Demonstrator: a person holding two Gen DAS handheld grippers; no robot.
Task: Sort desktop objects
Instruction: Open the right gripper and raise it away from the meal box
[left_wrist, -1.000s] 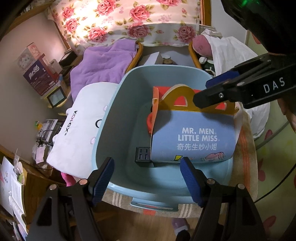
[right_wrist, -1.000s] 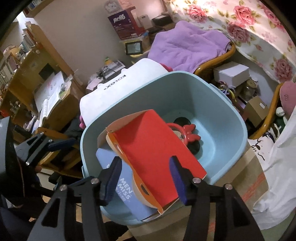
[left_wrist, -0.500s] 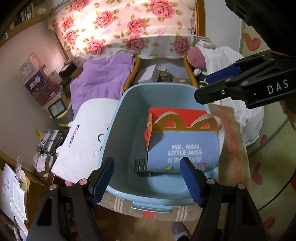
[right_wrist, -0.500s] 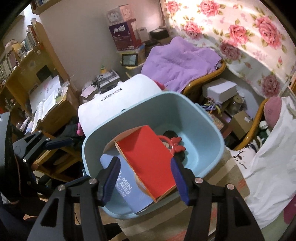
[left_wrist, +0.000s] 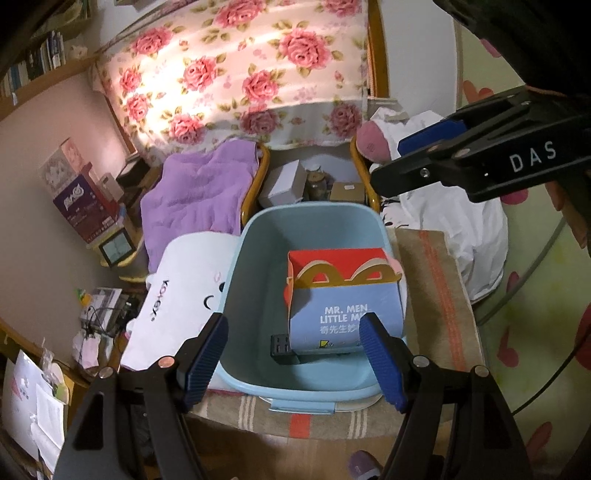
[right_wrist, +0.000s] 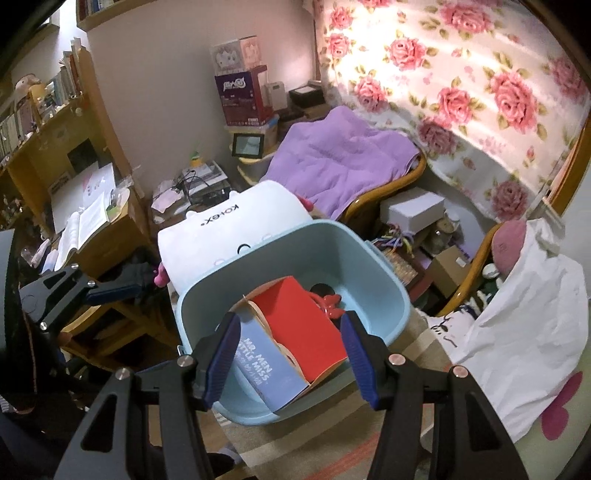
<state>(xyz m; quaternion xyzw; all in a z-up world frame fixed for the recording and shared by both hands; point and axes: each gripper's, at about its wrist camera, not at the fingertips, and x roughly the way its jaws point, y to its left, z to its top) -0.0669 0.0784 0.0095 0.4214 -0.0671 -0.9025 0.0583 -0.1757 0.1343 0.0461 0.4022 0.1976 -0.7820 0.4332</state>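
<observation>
A light blue plastic tub (left_wrist: 255, 258) (right_wrist: 369, 258) stands on a striped mat. Inside it lies a blue and red "Mr. Men Little Miss" meal box (left_wrist: 343, 310) (right_wrist: 295, 332), with a black charger block (left_wrist: 282, 347) beside it and a red bow toy (right_wrist: 330, 304) behind it. My left gripper (left_wrist: 293, 358) is open and empty, raised above the tub's near rim. My right gripper (right_wrist: 290, 356) is open and empty, raised above the box. It also shows at the upper right of the left wrist view (left_wrist: 402, 162).
A white "kokex" cushion (left_wrist: 173, 299) (right_wrist: 232, 225) leans on the tub's left side. A purple blanket (left_wrist: 199, 195) covers a chair behind. A white bag (right_wrist: 528, 332) lies to the right. Wooden shelves with papers (right_wrist: 85, 218) stand at the left.
Both grippers have risen and pulled back from the tub, so the tub and box look smaller. The meal box stays in the tub, free of the right gripper.
</observation>
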